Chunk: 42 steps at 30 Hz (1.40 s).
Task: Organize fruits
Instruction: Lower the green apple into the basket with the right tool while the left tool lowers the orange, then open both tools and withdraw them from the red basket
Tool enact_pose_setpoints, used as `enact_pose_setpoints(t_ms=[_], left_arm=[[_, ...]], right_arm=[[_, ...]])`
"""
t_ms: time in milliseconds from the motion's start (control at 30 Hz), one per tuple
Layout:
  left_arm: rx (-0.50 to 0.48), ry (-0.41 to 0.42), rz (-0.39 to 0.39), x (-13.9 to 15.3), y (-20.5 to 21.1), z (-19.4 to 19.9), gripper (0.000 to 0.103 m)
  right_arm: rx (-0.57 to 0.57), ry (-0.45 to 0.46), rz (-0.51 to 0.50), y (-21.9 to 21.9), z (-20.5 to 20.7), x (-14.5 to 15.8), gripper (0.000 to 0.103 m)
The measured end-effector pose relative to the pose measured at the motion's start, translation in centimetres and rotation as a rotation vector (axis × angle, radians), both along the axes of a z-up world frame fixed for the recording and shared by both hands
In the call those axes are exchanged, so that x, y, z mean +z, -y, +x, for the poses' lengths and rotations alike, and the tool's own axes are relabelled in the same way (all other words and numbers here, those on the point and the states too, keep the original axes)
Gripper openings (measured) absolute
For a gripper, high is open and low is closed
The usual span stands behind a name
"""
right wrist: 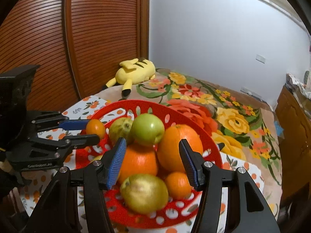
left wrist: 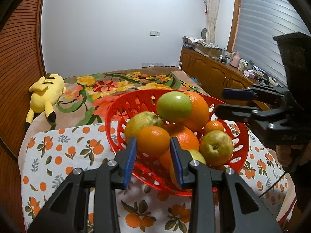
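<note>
A red perforated basket [left wrist: 108,120] [right wrist: 213,147] on an orange-print cloth holds a heap of fruit. On the heap are a green apple [left wrist: 174,106] [right wrist: 147,129], a large orange [left wrist: 198,110] [right wrist: 175,145] and a yellow-green pear [left wrist: 216,147] [right wrist: 143,193]. My left gripper [left wrist: 153,140] [right wrist: 93,131] is shut on a small orange [left wrist: 153,143] [right wrist: 95,128] over the basket's left side. My right gripper [right wrist: 152,140] [left wrist: 220,103] hovers open above the fruit at the basket's right rim, with nothing pressed between its blue pads.
A yellow plush toy [left wrist: 46,95] [right wrist: 134,72] lies on the floral blanket [left wrist: 108,86] behind the basket. A louvred wooden door [right wrist: 97,38] stands to the left. A cluttered wooden sideboard [left wrist: 213,71] runs along the right under a window.
</note>
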State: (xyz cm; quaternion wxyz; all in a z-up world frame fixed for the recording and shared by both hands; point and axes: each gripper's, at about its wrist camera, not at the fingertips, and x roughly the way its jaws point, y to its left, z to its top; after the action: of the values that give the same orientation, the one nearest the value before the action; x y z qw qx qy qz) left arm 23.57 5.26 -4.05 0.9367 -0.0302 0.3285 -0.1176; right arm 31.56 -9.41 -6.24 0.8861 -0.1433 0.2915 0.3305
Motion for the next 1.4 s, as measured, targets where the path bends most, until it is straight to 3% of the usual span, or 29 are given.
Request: enact_pose_setpoints(t_ms=[767, 867, 933, 1400], left_arm=[[0.006, -0.015, 0.016, -0.4, 0.8, -0.9, 0.034], [0.003, -0.014, 0.015, -0.3, 0.9, -1.2, 0.047], [0.005, -0.016, 0.012, -0.2, 0.9, -1.6, 0.047], [-0.012, 0.011, 0.005, 0.2, 2.5, -7.4, 0.049]], right_arm=[[-0.073, -0.033, 0.079, 4.7, -5.5, -1.9, 0.058], [-0.087, -0.039, 0.092, 5.4, -6.1, -2.1, 0.058], [-0.095, -0.048, 0.110, 5.9, -6.5, -2.3, 0.058], [-0.143, -0.084, 0.137, 7.4, -10.0, -5.2, 0.058]])
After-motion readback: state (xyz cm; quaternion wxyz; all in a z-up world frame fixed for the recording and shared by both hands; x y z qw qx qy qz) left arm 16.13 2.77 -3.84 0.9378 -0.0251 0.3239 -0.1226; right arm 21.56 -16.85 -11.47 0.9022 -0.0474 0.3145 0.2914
